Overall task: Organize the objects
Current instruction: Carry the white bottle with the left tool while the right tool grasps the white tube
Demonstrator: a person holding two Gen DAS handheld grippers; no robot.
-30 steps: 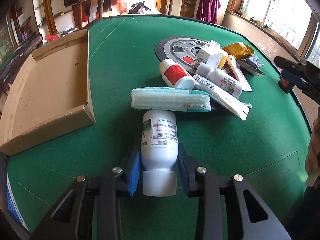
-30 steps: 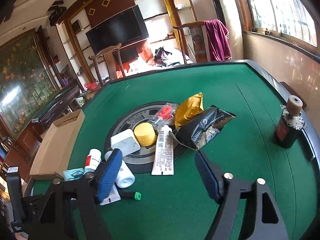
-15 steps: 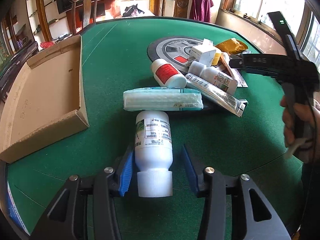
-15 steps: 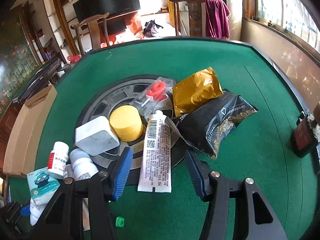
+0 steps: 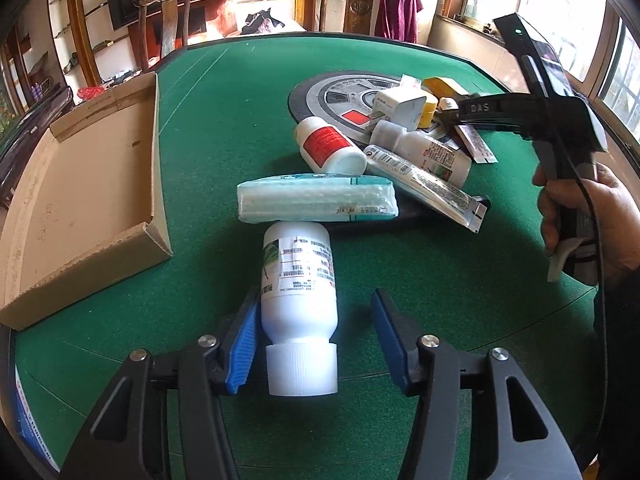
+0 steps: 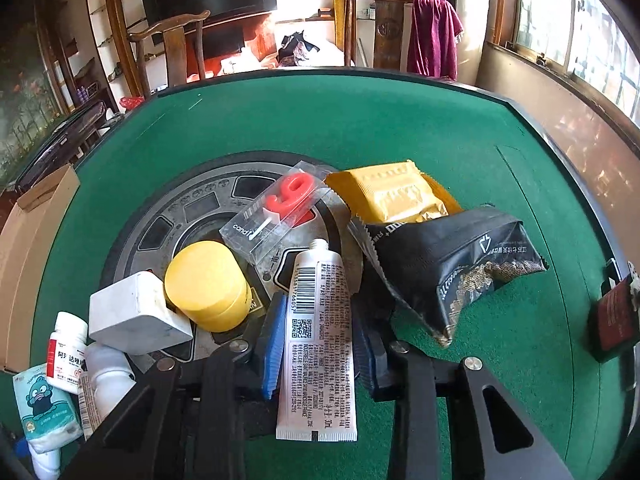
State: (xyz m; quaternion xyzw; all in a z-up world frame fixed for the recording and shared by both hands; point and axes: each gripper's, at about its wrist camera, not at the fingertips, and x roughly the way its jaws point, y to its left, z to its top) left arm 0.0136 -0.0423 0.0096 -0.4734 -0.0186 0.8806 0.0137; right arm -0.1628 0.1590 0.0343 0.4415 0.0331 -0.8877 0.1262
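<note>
Tube [image 6: 318, 344], white, printed with barcode and small text, capless thread at the far end, flat crimp at the near end; lies on the felt [image 6: 400, 128] with its nozzle over the edge of the grey disc [image 6: 208, 208]. Right gripper [image 6: 316, 340] straddles it at mid-length; its jaws have just been closing and both blue pads [image 6: 274, 344] now sit against the tube's sides, so it reads as held or all but held. Judged light, soft-walled and yielding: a squeeze at the belly may dent it or push paste toward the open nozzle, so the firmer hold would be nearer the crimp or the shoulder. Close by: yellow jar [image 6: 208, 284], white block [image 6: 132, 314], candle pack [image 6: 280, 208], black pouch [image 6: 444, 268], gold pouch [image 6: 392, 192]. Right hand [image 5: 592, 216] grips its handle from the table's right side, the tool pitched downward into the pile. Left gripper [image 5: 316, 340]: jaws have just been opening; one pad touches the white bottle [image 5: 298, 280], the other stands clear, so the bottle lies loose on the felt, cap toward the tool. Bottle judged rigid, smooth, apt to roll. Beyond it: tissue pack [image 5: 316, 198], red-label bottle [image 5: 330, 150]; cardboard tray [image 5: 80, 176] to the left, seemingly the destination.
</note>
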